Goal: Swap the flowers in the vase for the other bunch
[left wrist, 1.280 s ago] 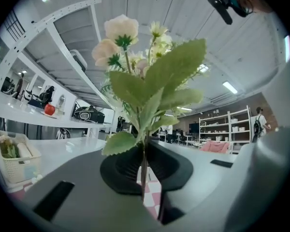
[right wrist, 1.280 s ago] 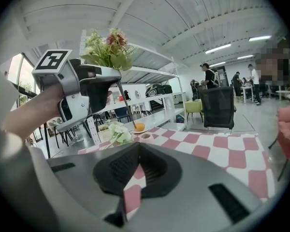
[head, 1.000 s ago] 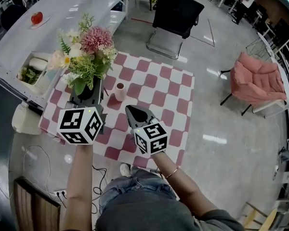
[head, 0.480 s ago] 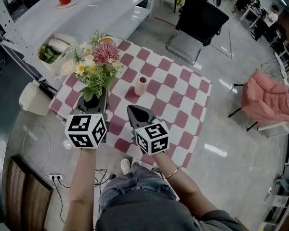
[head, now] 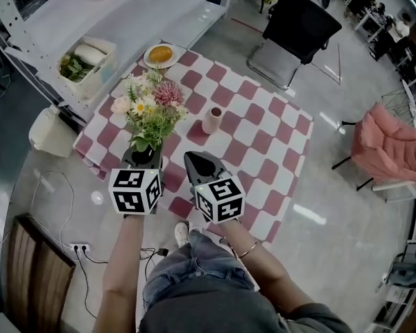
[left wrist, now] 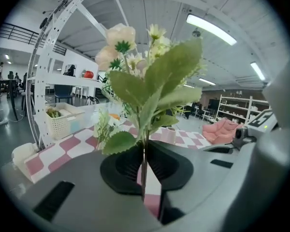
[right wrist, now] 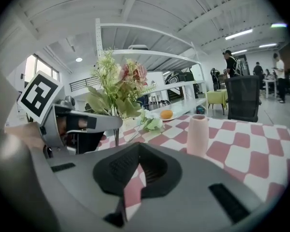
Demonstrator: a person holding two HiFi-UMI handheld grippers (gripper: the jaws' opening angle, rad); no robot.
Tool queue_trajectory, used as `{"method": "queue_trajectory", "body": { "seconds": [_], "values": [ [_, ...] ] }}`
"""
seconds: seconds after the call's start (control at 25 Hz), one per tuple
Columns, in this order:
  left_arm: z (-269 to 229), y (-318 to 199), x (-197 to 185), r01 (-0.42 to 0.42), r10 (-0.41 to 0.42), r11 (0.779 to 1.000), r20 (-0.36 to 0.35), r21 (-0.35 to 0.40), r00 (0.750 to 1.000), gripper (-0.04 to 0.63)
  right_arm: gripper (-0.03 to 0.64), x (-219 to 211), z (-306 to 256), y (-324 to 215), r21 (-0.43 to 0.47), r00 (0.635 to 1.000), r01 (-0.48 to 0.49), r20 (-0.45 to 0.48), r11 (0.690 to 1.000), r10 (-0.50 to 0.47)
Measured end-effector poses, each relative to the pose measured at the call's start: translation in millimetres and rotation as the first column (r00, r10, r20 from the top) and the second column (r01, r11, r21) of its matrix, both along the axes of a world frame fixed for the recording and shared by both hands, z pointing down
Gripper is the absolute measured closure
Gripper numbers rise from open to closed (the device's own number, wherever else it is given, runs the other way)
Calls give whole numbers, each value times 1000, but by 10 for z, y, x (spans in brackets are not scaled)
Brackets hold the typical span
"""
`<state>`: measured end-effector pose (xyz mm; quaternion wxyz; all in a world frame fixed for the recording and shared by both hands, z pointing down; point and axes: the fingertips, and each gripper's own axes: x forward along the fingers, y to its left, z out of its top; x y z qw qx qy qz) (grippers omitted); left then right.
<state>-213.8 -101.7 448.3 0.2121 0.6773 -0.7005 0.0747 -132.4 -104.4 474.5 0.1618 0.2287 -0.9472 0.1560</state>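
Note:
My left gripper [head: 144, 151] is shut on the stems of a bunch of flowers [head: 152, 108] with pink, white and cream blooms, and holds it upright low over the near left of the checked table [head: 263, 137]. In the left gripper view the stems [left wrist: 144, 168] run between the pads. The pink vase [head: 211, 121] stands with nothing in it at mid-table, to the right of the bunch. A second bunch [right wrist: 150, 122], white and green, lies on the cloth near the plate. My right gripper [head: 192, 159] hovers beside the left one, jaws together and holding nothing.
A plate with an orange [head: 159, 54] sits at the table's far corner. A white basket [head: 89, 61] rests on the shelf unit to the left. A black chair [head: 298, 33] and a pink armchair [head: 385, 144] stand beyond the table, and a wooden chair back [head: 38, 283] is near left.
The left gripper has sunk toward the table with the bunch, which now sits lower and nearer the vase. The right gripper has shifted slightly. Both grips are unchanged.

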Motion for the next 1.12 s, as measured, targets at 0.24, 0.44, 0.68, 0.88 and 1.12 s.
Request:
{"method": "queue_trajectory", "body": {
  "seconds": [0.24,0.44,0.68,0.88,1.12],
  "values": [
    [270,-231,25,-24,25,997,8,-73,1000,554,606,38,77,-149,-19,1000,-24,-5,1000,24],
    [413,-480,37,-35,35,992,-2,-121,999,554,606,55,104,-288,-23,1000,-26,-6,999,26],
    [625,-712,42,-38,36,985,-14,-170,999,554,606,69,218,-433,-48,999,-36,-21,998,35],
    [795,-872,2,-40,36,977,-23,-208,999,554,606,64,279,-524,-61,999,-41,-32,997,39],
    [1014,-1007,-52,-40,31,966,-39,-256,999,552,606,48,362,-629,-77,998,-55,-40,996,52]
  ]
}}
